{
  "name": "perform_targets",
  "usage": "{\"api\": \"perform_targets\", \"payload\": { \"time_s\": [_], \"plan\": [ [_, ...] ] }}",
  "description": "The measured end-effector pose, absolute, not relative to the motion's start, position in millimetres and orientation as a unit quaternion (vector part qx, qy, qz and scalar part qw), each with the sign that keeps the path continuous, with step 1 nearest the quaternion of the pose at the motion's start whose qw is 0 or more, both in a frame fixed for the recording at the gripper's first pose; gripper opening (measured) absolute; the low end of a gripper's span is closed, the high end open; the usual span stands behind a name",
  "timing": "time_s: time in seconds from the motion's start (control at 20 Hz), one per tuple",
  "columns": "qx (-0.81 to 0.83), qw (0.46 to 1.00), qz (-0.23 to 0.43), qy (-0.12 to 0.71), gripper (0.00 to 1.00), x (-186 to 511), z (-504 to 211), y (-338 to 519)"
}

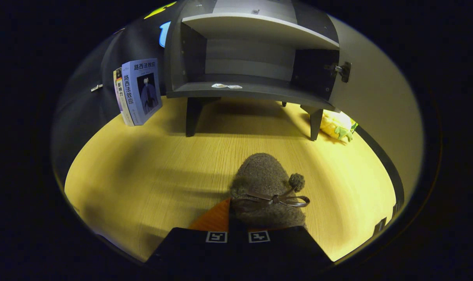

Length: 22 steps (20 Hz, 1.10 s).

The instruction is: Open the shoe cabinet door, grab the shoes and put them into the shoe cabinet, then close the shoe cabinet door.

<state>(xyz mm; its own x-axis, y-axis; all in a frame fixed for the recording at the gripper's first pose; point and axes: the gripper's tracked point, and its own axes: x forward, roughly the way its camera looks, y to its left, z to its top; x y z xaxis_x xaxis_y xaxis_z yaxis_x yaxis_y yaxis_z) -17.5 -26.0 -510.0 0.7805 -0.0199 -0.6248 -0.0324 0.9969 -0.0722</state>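
A brown fuzzy shoe [265, 175] with a thin bow and a pom-pom sticks out forward from my gripper [237, 221]. The gripper is shut on the shoe's rear rim; one finger [215, 218] shows on the shoe's left side, while the shoe hides the other tip. Beyond the shoe stands the grey shoe cabinet [256, 91] on short legs, with an upper shelf and a bare lower shelf. Its door [373, 101] is swung wide open to the right, hinge [342, 71] showing. The shoe's toe points at the cabinet's lower opening, a fair stretch of floor away.
Two books [140, 91] lean upright to the left of the cabinet. A yellow plush toy [338, 125] lies by the cabinet's right front leg, under the open door. A small white scrap [226, 86] lies on the lower shelf. A wooden surface [142, 171] spreads between me and the cabinet.
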Motion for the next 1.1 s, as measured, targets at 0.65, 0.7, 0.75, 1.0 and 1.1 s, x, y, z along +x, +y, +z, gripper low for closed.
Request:
{"api": "perform_targets", "payload": {
  "time_s": [0.65, 0.7, 0.75, 1.0, 1.1],
  "plan": [
    [-0.037, 0.973, -0.009, 0.229, 0.05, 28, -250, -38],
    [-0.038, 0.974, -0.008, 0.222, 0.05, 36, -235, -38],
    [-0.040, 0.975, -0.006, 0.217, 0.05, 43, -221, -39],
    [-0.036, 0.976, 0.013, 0.214, 0.05, 98, -174, -41],
    [-0.035, 0.976, 0.021, 0.213, 0.05, 129, -162, -43]
  ]
}}
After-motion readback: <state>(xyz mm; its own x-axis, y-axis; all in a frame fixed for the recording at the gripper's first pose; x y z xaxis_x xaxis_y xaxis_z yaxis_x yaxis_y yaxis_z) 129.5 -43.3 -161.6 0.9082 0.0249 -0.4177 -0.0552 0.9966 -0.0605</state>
